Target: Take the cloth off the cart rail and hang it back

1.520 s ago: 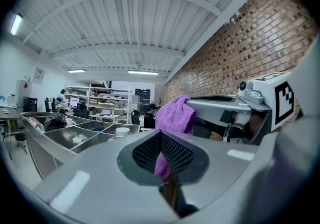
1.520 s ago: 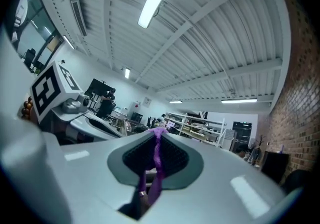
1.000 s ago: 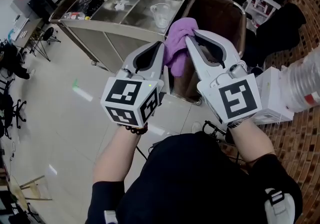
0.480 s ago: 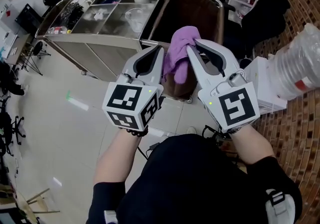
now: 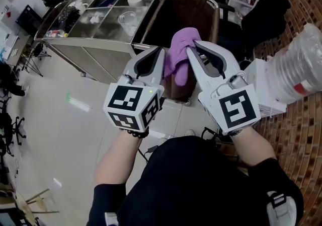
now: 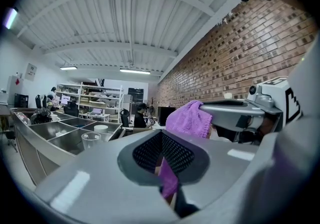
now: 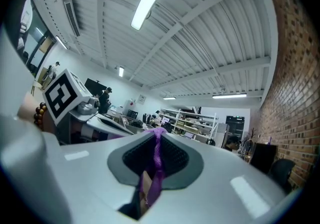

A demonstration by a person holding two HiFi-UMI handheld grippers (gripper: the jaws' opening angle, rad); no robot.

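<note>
Left gripper (image 5: pixel 162 49) and right gripper (image 5: pixel 191 45) stay clamped on the purple cloth (image 5: pixel 182 38), lifted clear of the cart rail (image 5: pixel 217 13); little has shifted, and rehanging seems next.

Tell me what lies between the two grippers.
The purple cloth hangs there, pinched by the left gripper and the right gripper; the head view shows it.

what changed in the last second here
The cloth, pinched by the left gripper and right gripper, shifted from the left edge of the cart's brown bin to over its middle. Both grippers stayed shut on it; nothing was let go.
</note>
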